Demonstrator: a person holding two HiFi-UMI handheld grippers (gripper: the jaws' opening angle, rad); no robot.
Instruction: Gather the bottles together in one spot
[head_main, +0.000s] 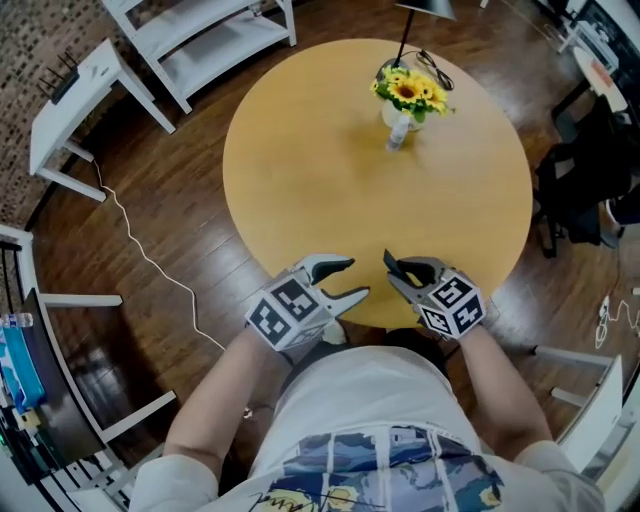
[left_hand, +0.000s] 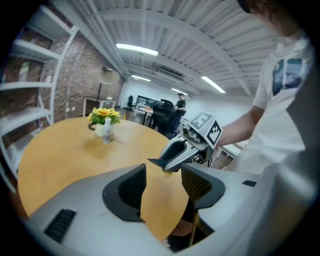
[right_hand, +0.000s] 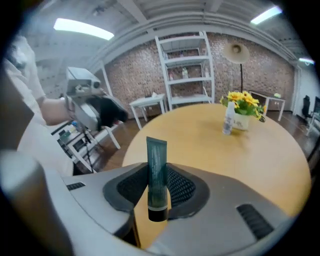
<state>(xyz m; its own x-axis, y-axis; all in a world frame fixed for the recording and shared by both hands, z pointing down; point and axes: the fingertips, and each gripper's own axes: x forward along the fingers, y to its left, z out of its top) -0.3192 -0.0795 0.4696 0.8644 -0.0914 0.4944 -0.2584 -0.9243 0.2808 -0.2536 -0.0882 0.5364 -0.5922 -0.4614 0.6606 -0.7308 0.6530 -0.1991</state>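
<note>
Right claw (right_hand: 158, 189) clamps green tube (right_hand: 156, 167), clearest in right gripper view; left claw (left_hand: 163, 186) spread, empty.

**Smooth plastic over a satin wood table**

The round table (head_main: 330, 180) has a smooth, light wood-look top with a soft matt sheen. The floor (head_main: 170, 230) is dark plank wood, glossy. The tube (right_hand: 157, 165) is dark green plastic, slightly shiny, with a black cap. The right gripper (right_hand: 159, 186) and left gripper (left_hand: 162, 192) have smooth matt grey plastic shells and black ribbed pads (right_hand: 182, 187). The wall (right_hand: 135, 75) is rough brick.
</note>
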